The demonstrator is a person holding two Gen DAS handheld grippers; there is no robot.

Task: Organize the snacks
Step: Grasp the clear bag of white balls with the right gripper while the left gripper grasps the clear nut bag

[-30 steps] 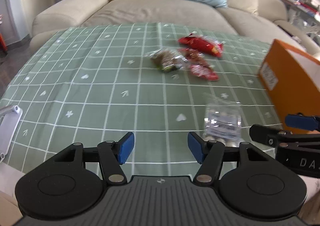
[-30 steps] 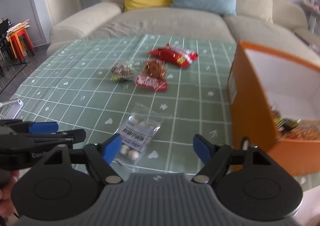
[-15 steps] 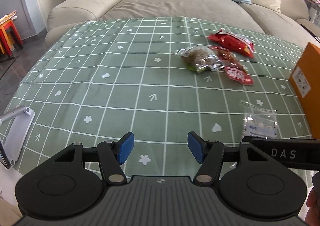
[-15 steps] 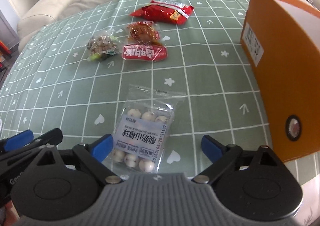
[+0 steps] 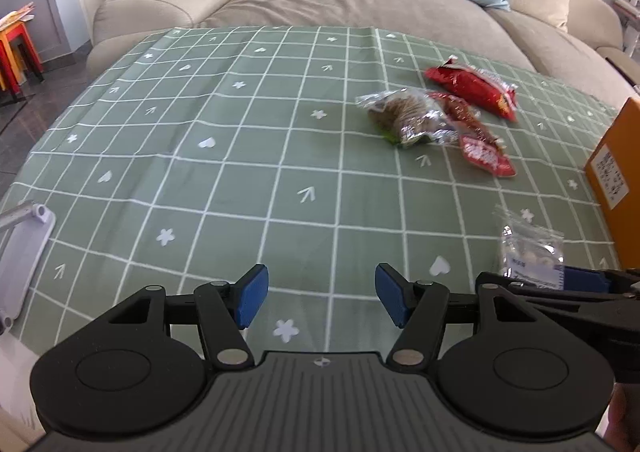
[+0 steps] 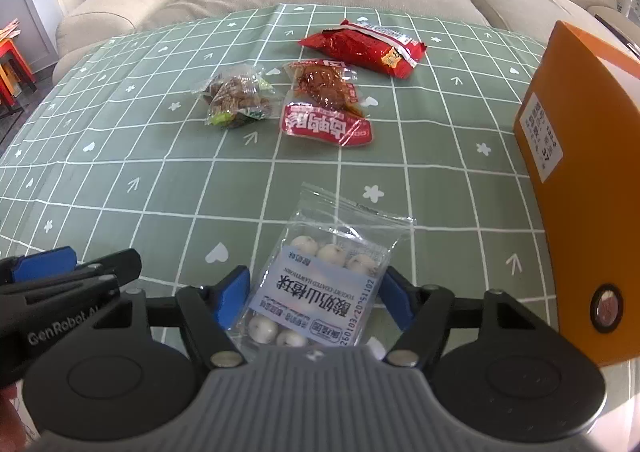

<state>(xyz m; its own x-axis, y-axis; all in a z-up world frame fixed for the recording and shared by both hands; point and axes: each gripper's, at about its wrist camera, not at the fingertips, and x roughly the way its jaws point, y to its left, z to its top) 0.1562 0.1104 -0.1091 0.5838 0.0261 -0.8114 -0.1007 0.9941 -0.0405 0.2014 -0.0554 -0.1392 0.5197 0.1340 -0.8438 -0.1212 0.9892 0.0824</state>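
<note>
In the left wrist view, the left gripper [image 5: 318, 298] hung over bare green checked tablecloth [image 5: 240, 172], its blue pads spread apart with nothing between them. The clear bag of white hawthorn balls [image 5: 530, 250] lay well off to its right, beside the orange box [image 5: 618, 188], and the right gripper's fingers [image 5: 584, 280] reached in at the bag's near end. Farther across the cloth lay a clear packet of brown snacks [image 5: 406, 118], a red meat-snack pouch [image 5: 480, 140] and a red chip-style bag [image 5: 472, 90], all well apart from the left gripper.

In the right wrist view, the hawthorn-ball bag [image 6: 324, 280] lay directly between the pads of the right gripper [image 6: 314, 298], its long axis running away from the camera along the fingers, leaning slightly right. The jaws had just been closing with the bag between them; the pads stood at its two side edges, and whether they already pinched the film could not be told. The right gripper was plainly the nearer one. The orange box [image 6: 580, 172] stood just to the right, probably the bag's destination.
</note>
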